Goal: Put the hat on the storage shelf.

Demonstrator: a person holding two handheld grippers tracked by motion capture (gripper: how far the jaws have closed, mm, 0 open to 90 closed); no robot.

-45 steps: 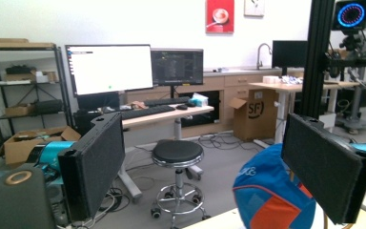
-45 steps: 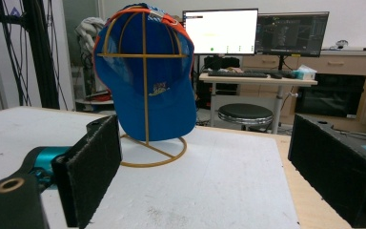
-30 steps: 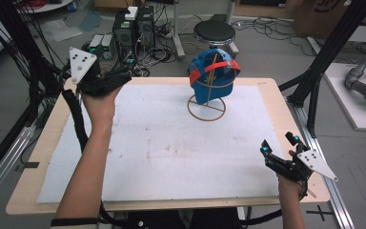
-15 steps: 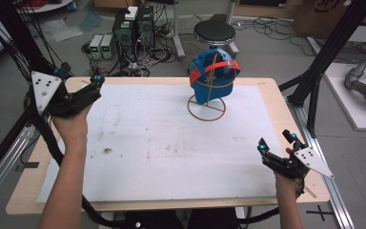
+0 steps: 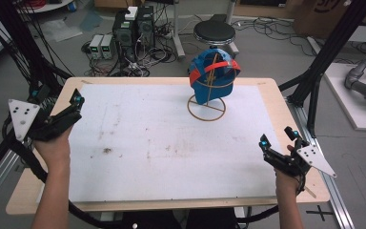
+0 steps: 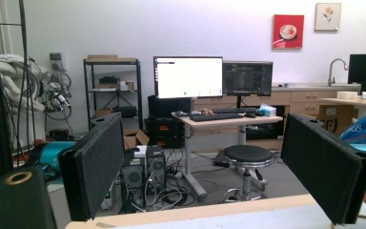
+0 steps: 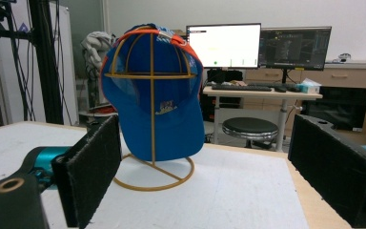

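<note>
Standing at the far centre-right of the white-topped table (image 5: 147,157): one blue baseball cap (image 5: 211,76) with an orange brim, hung on a gold wire hat stand (image 5: 207,109) whose ring base rests flat on the table surface.

Left gripper (image 5: 71,106): held at the table's left edge, near the far left corner, jaws spread wide with nothing between them. Well apart from the cap, which lies to its right across the table. In the left gripper view the jaws point past the far table edge toward a round black stool (image 6: 248,156) and a desk with two monitors (image 6: 188,77); a sliver of the blue cap shows at the right border of that view.

Right gripper (image 5: 279,143): held near the table's right front corner, jaws spread wide, empty. The cap lies ahead of it and to its left, well apart, with bare table between. In the right gripper view the cap (image 7: 152,90) sits upright on its stand (image 7: 153,179), seen between the two black jaws but nearer the left-hand one, well beyond their tips.

Neither gripper touches cap or stand.

Surroundings, high view: computer towers (image 5: 133,26) and tangled cables on the floor beyond the table's far edge; the stool (image 5: 214,33) behind the cap.
</note>
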